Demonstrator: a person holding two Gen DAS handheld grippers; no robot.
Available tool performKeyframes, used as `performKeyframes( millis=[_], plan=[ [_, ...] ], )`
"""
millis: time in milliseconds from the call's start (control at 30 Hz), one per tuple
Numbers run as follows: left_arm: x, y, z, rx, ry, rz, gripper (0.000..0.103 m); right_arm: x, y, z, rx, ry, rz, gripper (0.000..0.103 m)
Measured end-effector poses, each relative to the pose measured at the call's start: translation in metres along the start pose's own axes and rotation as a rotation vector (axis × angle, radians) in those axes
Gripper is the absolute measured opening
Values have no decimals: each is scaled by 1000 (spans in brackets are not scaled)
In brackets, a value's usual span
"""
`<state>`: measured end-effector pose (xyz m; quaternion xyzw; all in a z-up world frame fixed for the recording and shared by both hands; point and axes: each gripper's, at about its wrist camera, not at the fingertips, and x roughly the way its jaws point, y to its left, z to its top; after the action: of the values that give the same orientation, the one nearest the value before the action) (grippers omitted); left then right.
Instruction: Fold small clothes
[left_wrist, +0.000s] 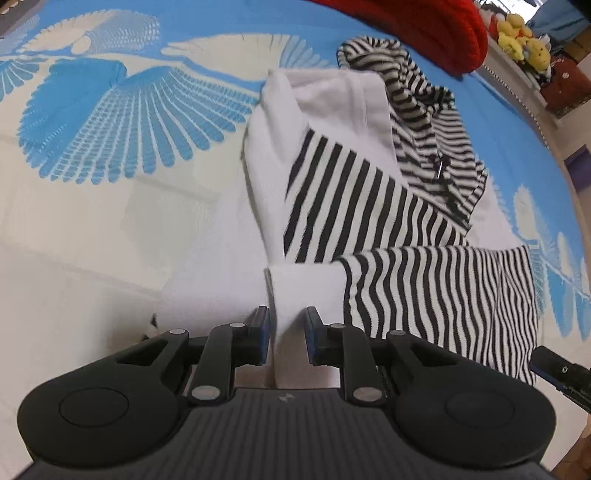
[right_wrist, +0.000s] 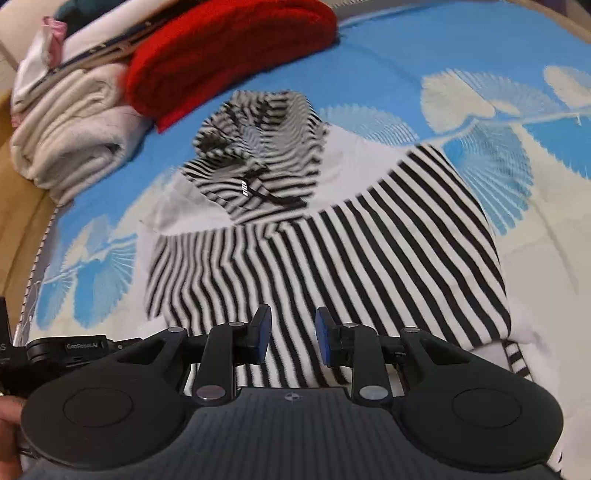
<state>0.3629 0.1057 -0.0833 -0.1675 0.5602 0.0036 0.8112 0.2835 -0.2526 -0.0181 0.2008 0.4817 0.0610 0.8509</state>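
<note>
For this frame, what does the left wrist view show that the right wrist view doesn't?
Only the left wrist view: yellow plush toys beyond the bed's edge, and the hoodie's white cuff standing between the left tool pads.
Only the right wrist view: a stack of folded cream clothes, and the right tool open over stripes.
Both: the striped hoodie, the red knit, the blue-and-white bedspread.

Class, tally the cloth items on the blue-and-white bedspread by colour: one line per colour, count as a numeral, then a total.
Black-and-white striped: 1, the hooded top
Red: 1, the knit piece
Cream or white: 2, the folded towel and the bundle above it, though more may hide in that pile
Total: 4
</note>
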Motion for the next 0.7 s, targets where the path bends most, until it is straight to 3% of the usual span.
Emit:
performKeyframes(
  millis=[67, 133, 167, 400, 533, 600, 700],
  plan=[
    [3, -4, -1, 13, 1, 5, 21, 5, -3, 4, 30, 12, -2, 29],
    [2, -7, 0, 30, -9, 10, 4, 8, -6, 7, 37, 10, -17, 29],
    [-1, -9, 1, 40, -20, 11, 3, 9, -8, 9, 37, 6, -20, 29],
    [-63, -22, 15, 108, -307, -7, 3, 9, -20, 11, 60, -6, -66, 29],
    [-47, -12, 21, 76, -220, 81, 4, 14, -31, 10, 93, 1, -104, 29],
    [-44, -13, 21, 82, -224, 114, 5, 19, -41, 9, 149, 21, -114, 29],
    [-44, -20, 19, 130, -220, 64, 9, 26, -57, 7, 237, 57, -135, 29]
  ],
)
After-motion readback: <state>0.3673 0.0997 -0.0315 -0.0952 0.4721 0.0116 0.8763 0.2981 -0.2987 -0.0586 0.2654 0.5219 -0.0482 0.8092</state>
